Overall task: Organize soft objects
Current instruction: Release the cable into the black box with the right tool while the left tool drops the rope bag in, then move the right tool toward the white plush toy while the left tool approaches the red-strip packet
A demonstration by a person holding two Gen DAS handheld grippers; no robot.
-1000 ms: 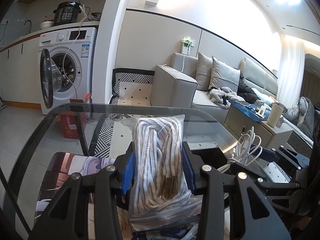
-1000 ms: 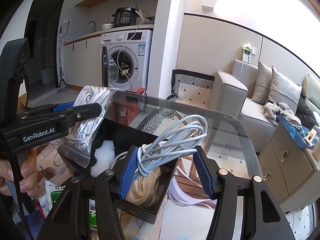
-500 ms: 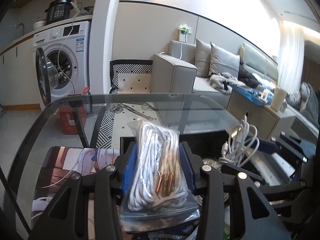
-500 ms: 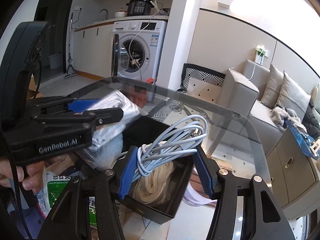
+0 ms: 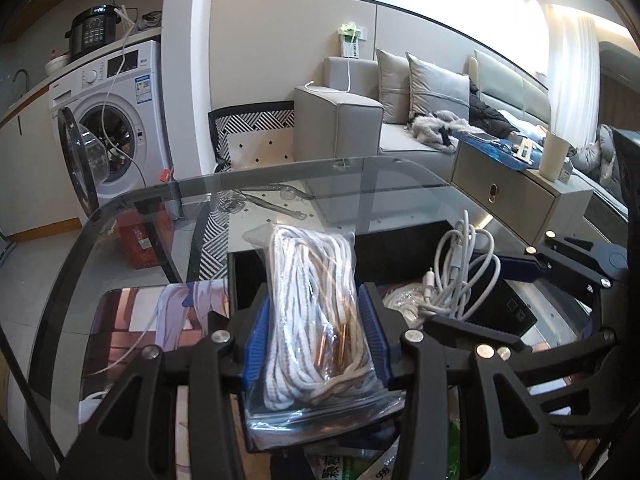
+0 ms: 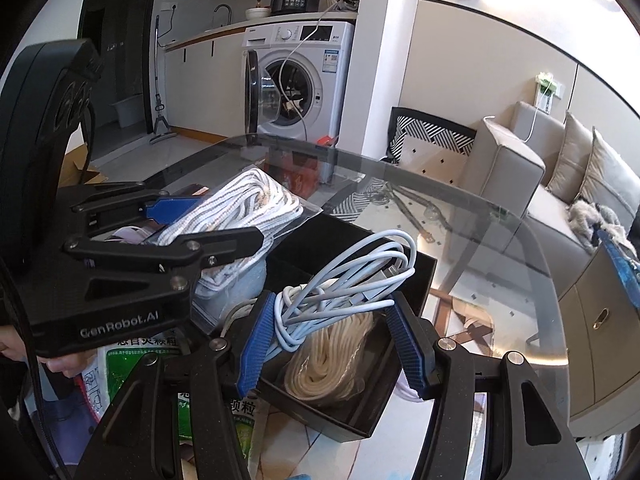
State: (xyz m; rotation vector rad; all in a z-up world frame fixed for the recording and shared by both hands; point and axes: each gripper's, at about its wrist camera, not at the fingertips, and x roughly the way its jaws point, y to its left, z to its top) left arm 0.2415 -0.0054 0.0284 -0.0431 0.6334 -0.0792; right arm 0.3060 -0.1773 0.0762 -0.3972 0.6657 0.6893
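Note:
My left gripper [image 5: 316, 340] is shut on a clear zip bag of white rope [image 5: 314, 304], held low over the left part of a black box [image 5: 404, 252]; the bag also shows in the right wrist view [image 6: 244, 212]. My right gripper [image 6: 330, 344] is shut on a bundle of pale blue-white cable [image 6: 344, 280], held over the right part of the same box [image 6: 424, 276]. A cream rope coil [image 6: 332, 364] lies in the box under the cable. The cable shows in the left wrist view [image 5: 460, 276].
The box sits on a glass table [image 6: 500, 248]. A green printed packet [image 6: 128, 376] lies by the box at the near left. An anime-print mat [image 5: 160, 320] lies left of the box. A washing machine [image 6: 296, 80] and sofa [image 5: 360, 120] stand beyond the table.
My left gripper has lowered the bag of rope from above the table down to the box. My right gripper has held the cable over the box with little movement.

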